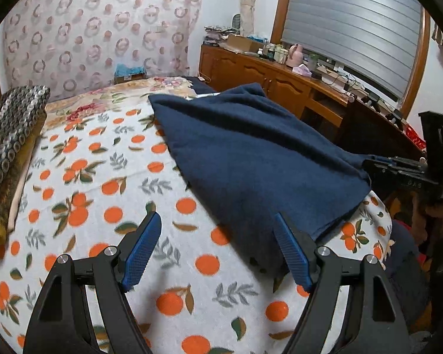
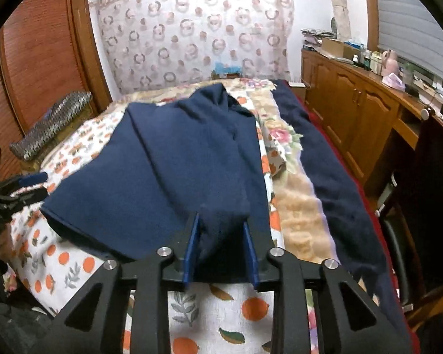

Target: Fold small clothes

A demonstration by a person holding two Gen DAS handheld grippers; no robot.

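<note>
A navy blue garment (image 1: pixel 251 153) lies spread on a bed covered by an orange-print blanket (image 1: pixel 103 177). My left gripper (image 1: pixel 217 224) is open above the blanket, its right finger at the garment's near corner, holding nothing. In the right wrist view the same garment (image 2: pixel 168 162) lies ahead, and my right gripper (image 2: pixel 221 227) has its blue fingers on either side of a raised fold at the near hem. The jaws stand partly apart with the cloth bunched between them. The right gripper also shows in the left wrist view (image 1: pixel 369 160) at the garment's right corner.
A folded patterned textile (image 1: pixel 11 135) lies at the bed's left side. A second dark blue cloth (image 2: pixel 325 162) runs along the bed's right edge over a floral cover (image 2: pixel 283 138). A wooden sideboard (image 2: pixel 354 112) with bottles stands right, and a louvred wardrobe (image 2: pixel 38 53) left.
</note>
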